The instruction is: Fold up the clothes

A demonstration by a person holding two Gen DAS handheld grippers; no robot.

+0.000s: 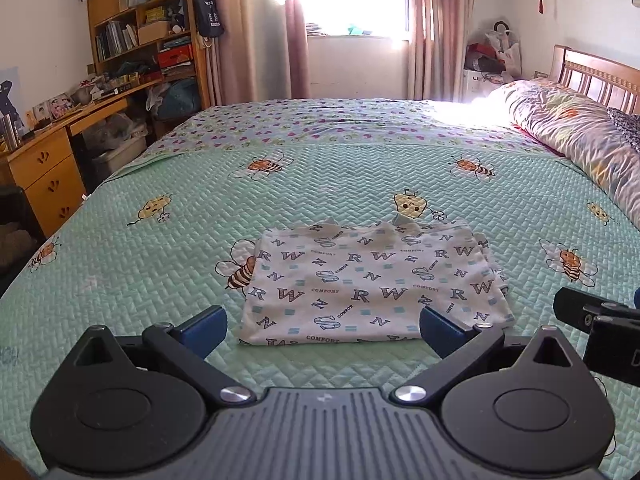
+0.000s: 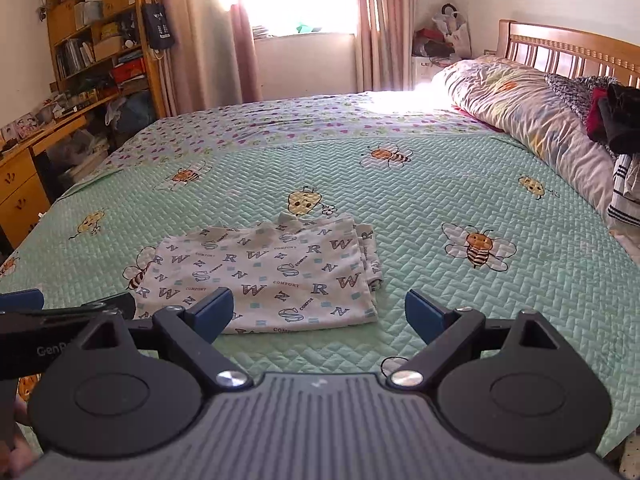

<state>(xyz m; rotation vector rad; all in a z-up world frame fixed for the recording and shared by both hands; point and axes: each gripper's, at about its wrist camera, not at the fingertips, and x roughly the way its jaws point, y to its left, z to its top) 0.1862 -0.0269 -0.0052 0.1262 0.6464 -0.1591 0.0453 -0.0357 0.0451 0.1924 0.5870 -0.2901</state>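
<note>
The left tool point(image 1: 322, 330) hovers with its blue-padded fingers spread wide, holding nothing, and the right tool point(image 2: 319, 312) beside it is spread just the same and equally empty. Just ahead of both lies the one white cotton garment printed with grey letters point(image 1: 368, 284), already folded into a flat rectangle on the green quilted bedspread patterned with bees point(image 1: 360, 176). Its near edge sits between the left tool's fingers and toward the right tool's left finger. If another fold is wanted, I'd pinch the two near corners together and carry them evenly to the ragged far edge, keeping layers square. One garment, two tools.
</note>
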